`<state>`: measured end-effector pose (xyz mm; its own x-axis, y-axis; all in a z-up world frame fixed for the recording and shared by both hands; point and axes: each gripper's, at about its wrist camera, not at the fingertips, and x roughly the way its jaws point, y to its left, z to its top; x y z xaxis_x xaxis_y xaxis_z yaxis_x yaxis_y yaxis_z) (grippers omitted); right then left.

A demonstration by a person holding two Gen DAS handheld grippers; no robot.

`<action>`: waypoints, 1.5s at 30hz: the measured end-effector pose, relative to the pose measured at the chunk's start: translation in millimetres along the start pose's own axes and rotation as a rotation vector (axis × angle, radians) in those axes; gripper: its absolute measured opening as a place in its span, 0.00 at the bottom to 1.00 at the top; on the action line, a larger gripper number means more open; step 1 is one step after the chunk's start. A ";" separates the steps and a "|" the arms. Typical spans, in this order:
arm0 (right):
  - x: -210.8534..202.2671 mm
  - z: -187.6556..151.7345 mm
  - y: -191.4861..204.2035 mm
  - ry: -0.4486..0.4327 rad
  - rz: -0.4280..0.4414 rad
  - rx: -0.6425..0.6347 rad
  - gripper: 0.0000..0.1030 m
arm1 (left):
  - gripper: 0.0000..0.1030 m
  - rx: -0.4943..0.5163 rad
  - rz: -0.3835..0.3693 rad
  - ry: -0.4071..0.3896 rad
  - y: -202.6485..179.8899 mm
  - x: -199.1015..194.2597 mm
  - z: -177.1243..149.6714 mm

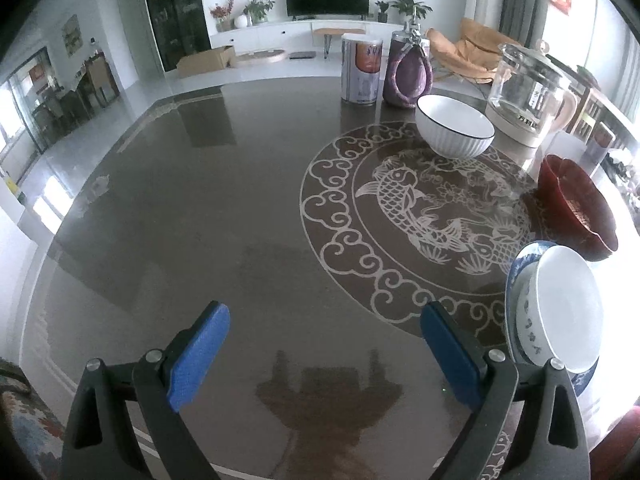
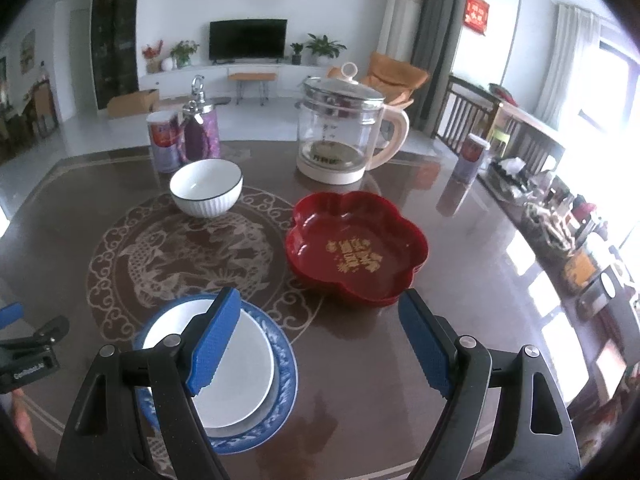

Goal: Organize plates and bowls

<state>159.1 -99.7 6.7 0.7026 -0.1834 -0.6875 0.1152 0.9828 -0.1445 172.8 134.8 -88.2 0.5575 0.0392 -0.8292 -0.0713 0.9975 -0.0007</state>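
Observation:
A white plate (image 2: 236, 376) lies stacked on a blue-patterned plate (image 2: 286, 364) near the table's front; both show at the right edge of the left wrist view, white plate (image 1: 568, 312) over blue plate (image 1: 514, 276). A red flower-shaped bowl (image 2: 356, 248) sits to their right, and a white ribbed bowl (image 2: 206, 188) stands farther back. My right gripper (image 2: 320, 340) hovers open above the table between the plates and the red bowl, empty. My left gripper (image 1: 324, 348) is open over bare table, left of the plates, holding nothing. The red bowl (image 1: 572, 208) and white bowl (image 1: 456, 128) lie ahead to its right.
At the back of the dark round table (image 2: 400, 360) stand a glass kettle (image 2: 344, 132), a tin can (image 2: 162, 144) and a purple bottle (image 2: 200, 132). Another can (image 2: 472, 156) stands near the right edge, with a cluttered shelf beyond. The left gripper's body (image 2: 28, 352) shows at far left.

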 end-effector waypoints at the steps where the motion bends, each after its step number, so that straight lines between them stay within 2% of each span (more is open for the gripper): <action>1: 1.1 0.7 0.3 0.002 -0.007 -0.005 0.81 | 0.93 0.000 -0.004 0.004 0.2 0.9 1.2; 6: 6.9 5.4 1.3 0.002 -0.031 -0.031 0.81 | 0.93 -0.012 -0.081 0.044 3.6 8.5 8.8; 13: 13.0 12.0 -0.6 0.000 -0.046 -0.043 0.81 | 0.93 -0.002 -0.111 0.061 2.2 14.9 15.5; 19: 17.5 14.5 1.6 -0.005 -0.054 -0.062 0.81 | 0.93 -0.021 -0.164 0.106 0.8 26.3 16.0; 22: 20.1 16.9 3.1 -0.021 -0.029 -0.076 0.81 | 0.93 -0.008 -0.155 0.102 -0.9 30.4 20.9; 25: 31.3 27.7 2.5 -0.010 0.101 -0.067 0.81 | 0.93 -0.018 -0.211 0.100 -3.5 35.1 44.6; 27: 50.6 40.9 1.2 0.049 0.227 -0.049 0.81 | 0.93 -0.048 -0.247 0.108 -7.7 38.4 65.6; 28: 65.7 49.2 1.5 0.106 0.271 -0.037 0.81 | 0.93 -0.070 -0.280 0.112 -8.7 41.4 80.8; 30: 97.8 68.9 4.5 0.224 0.315 -0.028 0.81 | 0.93 -0.106 -0.340 0.119 -13.8 50.6 110.2; 32: 119.6 84.9 8.7 0.280 0.330 -0.020 0.81 | 0.90 -0.126 -0.373 0.140 -24.4 66.7 142.2; 36: 160.8 121.5 9.2 0.345 0.402 0.075 0.80 | 0.56 -0.104 -0.397 0.213 -53.0 102.7 189.7; 39: 198.5 142.0 10.6 0.429 0.441 0.181 0.79 | 0.54 -0.112 -0.374 0.232 -66.2 127.6 212.2; 42: 220.7 151.2 19.0 0.450 0.426 0.196 0.79 | 0.51 -0.108 -0.348 0.248 -72.9 145.1 220.7; 44: 232.7 154.9 29.2 0.469 0.420 0.178 0.73 | 0.48 -0.106 -0.349 0.266 -77.0 156.0 223.1; 45: 238.8 154.9 35.4 0.484 0.416 0.168 0.56 | 0.48 -0.107 -0.351 0.272 -78.4 160.2 223.9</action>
<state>439.7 -105.3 -52.4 0.3211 0.2617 -0.9102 0.0374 0.9568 0.2883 452.9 76.2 -95.9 0.3264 -0.3314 -0.8852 -0.0099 0.9353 -0.3538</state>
